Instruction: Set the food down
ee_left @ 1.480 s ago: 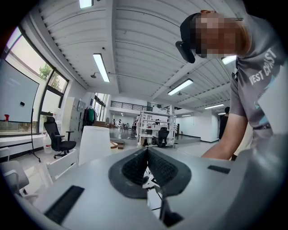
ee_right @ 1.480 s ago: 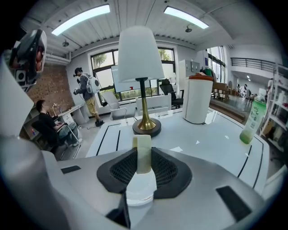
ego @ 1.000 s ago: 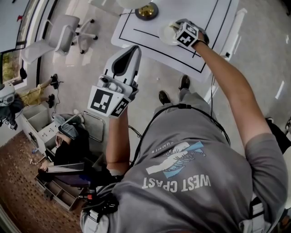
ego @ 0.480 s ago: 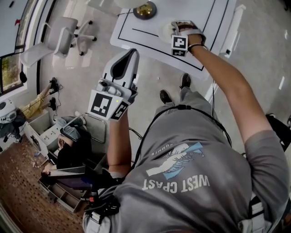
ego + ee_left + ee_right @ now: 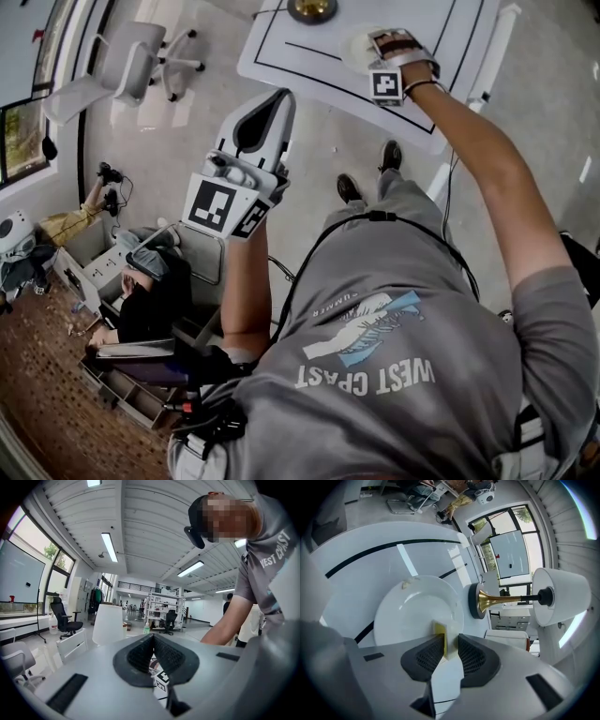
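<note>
Food (image 5: 439, 631) clamped in right gripper (image 5: 449, 645) over plate (image 5: 405, 616); left gripper (image 5: 152, 641) closed; "WEST COAST" shirt (image 5: 394, 309).

Plate (image 5: 412, 616) on the table (image 5: 356, 569), lamp (image 5: 506, 599) just beside it; food piece (image 5: 450, 639) at the plate's near rim, between the right gripper (image 5: 445, 654) jaws

The food (image 5: 448, 638), a thin pale slab with one yellow side, stands upright on edge, pinched between the jaws of the right gripper (image 5: 450, 645), above the near rim of a white plate (image 5: 408, 611).
</note>
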Tool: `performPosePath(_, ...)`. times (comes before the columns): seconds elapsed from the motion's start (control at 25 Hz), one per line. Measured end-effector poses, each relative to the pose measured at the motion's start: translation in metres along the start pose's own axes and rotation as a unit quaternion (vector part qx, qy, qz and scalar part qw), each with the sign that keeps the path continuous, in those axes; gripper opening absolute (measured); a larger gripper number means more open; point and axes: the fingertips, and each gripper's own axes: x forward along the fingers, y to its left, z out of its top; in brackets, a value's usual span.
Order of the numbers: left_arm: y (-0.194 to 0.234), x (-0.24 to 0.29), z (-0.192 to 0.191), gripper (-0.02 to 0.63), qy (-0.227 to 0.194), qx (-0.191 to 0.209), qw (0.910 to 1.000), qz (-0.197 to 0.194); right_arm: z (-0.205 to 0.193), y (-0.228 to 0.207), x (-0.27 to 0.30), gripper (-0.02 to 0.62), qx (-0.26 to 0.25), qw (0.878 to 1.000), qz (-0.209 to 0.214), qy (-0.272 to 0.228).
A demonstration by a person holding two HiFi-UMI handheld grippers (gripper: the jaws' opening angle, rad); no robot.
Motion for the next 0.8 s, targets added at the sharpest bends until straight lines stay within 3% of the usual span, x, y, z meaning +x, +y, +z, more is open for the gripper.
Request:
performPosePath(0.2, 0.001, -0.004, 0.000, 0.008, 0.000, 0.002, 1.0000, -0.005, 0.007, 0.015, 0.003, 0.091, -0.008, 0.999, 0.025, -0.022)
performPosePath(0.36, 0.005, -0.019, 0.009, 0.008, -0.008, 0.003, 0.9997, -0.022, 0.007, 0.017, -0.010, 0.110, -0.010, 0.999, 0.053, 0.001)
performPosePath(0.6, 0.007, -0.053, 0.012, 0.008, -0.014, 0.015, 0.9991, -0.038, 0.019, 0.011, -0.019, 0.210, 0.011, 0.996, 0.091, 0.021)
performPosePath(0.8, 0.009, -0.082, 0.017, 0.008, -0.027, 0.025, 0.9980, -0.052, 0.023, 0.005, -0.043, 0.210, 0.047, 0.990, 0.130, 0.026)
